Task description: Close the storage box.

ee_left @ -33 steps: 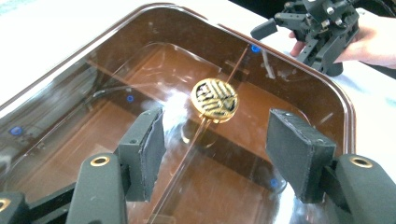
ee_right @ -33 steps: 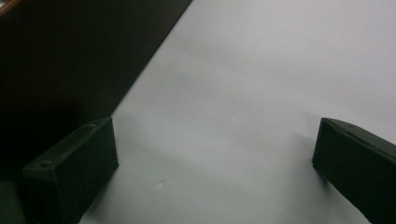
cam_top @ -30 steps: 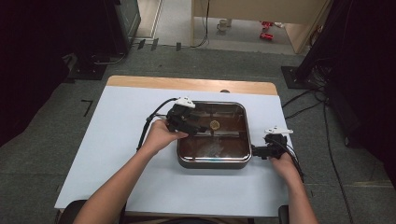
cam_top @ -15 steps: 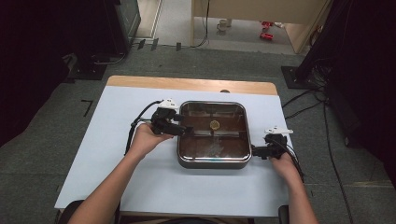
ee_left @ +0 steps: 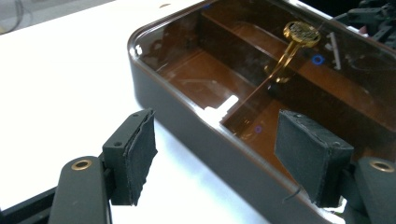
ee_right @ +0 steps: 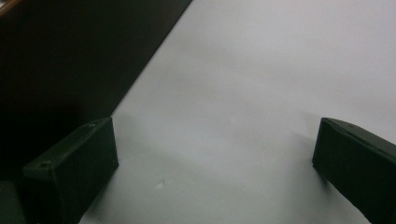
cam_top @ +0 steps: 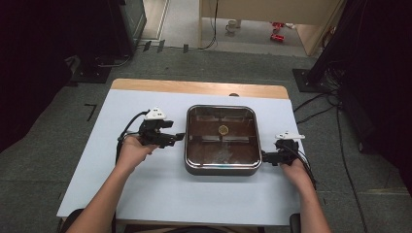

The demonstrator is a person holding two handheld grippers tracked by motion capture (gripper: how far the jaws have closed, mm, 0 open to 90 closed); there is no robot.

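Note:
A dark square box (cam_top: 221,170) with a brown inside, dividers and a gold round knob (cam_top: 223,129) sits mid-table. My left gripper (cam_top: 178,138) is at the box's left side. In the left gripper view it (ee_left: 219,154) is open, its jaws have just been opening, and the box's wall (ee_left: 187,112) runs between them untouched. One pad (ee_left: 137,156) is over the table and the other over the box's inside. The gold knob (ee_left: 301,32) stands beyond. My right gripper (cam_top: 265,157) is at the box's right side. It (ee_right: 215,163) is open over bare table, with the box's wall (ee_right: 70,56) to its left.
The white tabletop (cam_top: 121,194) has free room on both sides and in front of the box. A wooden strip (cam_top: 194,87) borders the table's far edge. Cables and dark stands are on the floor around the table.
My left gripper has drawn back to the left, from over the box to its left edge, and its jaws stand wider. The right gripper and the box have not moved.

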